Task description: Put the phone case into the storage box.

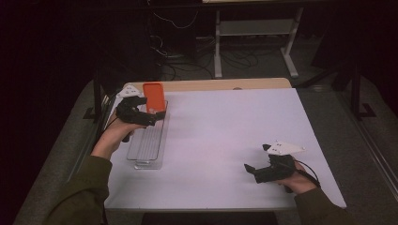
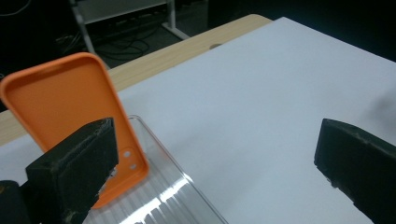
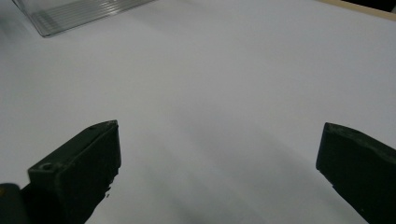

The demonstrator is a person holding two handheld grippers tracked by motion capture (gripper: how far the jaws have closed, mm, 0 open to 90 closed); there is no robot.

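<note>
Sleeves [image 1: 80, 199] nearest — white table [image 1: 225, 140], dark room.

sleeves: olive green, both arms | left tongs [image 1: 149, 108]: black, grey three-cornered plate | right tongs [image 1: 256, 158]: black, grey plate, black cable

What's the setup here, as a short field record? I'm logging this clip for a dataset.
surface: white table
tray: clear, ribbed, at table's left
case: orange phone case, standing tilted in the tray's far end
left gripper: open, beside the case, not gripping it
right gripper: open, over bare table near the right front
background: dark floor, cables, white shelf frame
</note>
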